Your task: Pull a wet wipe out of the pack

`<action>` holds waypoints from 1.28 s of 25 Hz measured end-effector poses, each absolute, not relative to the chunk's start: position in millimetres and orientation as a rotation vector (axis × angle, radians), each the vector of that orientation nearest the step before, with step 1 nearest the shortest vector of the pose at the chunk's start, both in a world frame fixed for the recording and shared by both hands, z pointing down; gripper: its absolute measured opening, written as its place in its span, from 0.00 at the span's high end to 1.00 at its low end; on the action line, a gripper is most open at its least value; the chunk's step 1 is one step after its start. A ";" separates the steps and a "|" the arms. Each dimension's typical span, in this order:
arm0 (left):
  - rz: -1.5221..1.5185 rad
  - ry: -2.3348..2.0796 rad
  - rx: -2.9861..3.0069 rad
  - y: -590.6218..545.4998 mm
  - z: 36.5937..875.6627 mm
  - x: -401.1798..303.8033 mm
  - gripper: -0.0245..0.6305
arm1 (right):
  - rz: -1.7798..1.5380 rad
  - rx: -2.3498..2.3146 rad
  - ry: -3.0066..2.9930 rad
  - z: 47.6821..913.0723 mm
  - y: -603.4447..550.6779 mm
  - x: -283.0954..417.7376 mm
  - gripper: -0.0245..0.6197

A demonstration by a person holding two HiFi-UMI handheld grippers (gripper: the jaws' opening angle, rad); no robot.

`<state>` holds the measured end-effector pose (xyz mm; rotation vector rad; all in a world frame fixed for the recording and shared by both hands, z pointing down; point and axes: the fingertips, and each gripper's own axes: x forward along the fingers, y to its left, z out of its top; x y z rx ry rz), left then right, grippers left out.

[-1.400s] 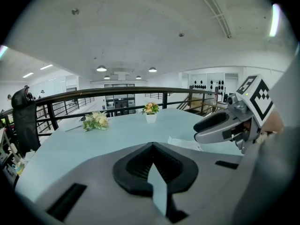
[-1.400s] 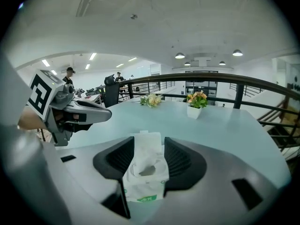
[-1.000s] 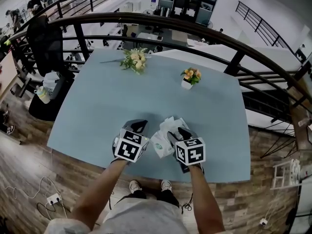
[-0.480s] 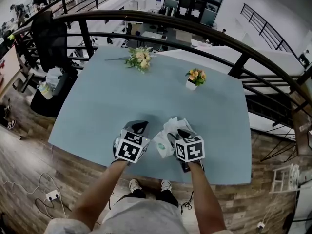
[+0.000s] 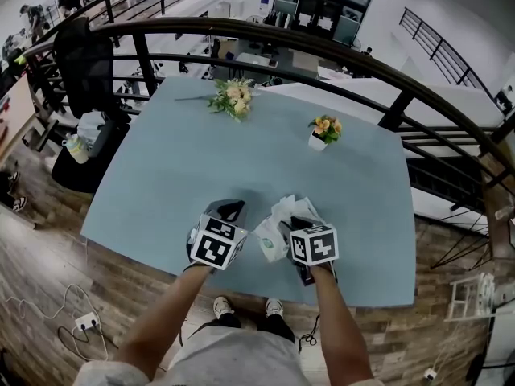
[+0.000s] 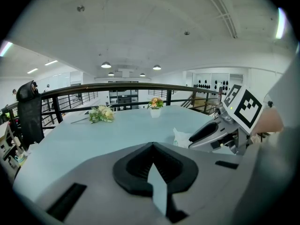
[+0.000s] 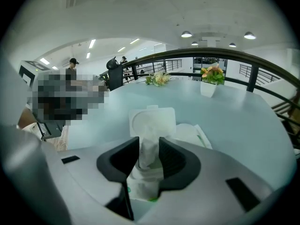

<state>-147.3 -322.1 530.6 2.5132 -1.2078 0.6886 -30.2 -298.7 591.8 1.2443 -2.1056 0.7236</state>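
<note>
Now that my right claw (image 7: 149,159) has just been closing, its pads pinch the wipe (image 7: 150,146) poking up from the pack (image 7: 190,136) right beneath. Caught, I'd say, but the pulling remains. My left claw (image 6: 152,165) idles alongside, shut and empty.

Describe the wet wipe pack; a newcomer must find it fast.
On the pale blue table, look to the near edge under the right gripper. The white wet wipe pack lies there, lid open, its wipe between jaws that have just been closing; the potted flowers stand far off.
</note>
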 end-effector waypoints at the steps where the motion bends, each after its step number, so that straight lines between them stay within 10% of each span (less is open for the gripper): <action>1: 0.691 -1.207 2.512 -322.0 531.2 -147.5 0.97 | 0.726 1.244 -2.104 592.5 -298.5 -30.1 0.76; 32: 0.721 -1.176 2.532 -324.5 531.4 -146.6 0.97 | 0.731 1.252 -2.087 596.1 -297.0 -28.7 0.94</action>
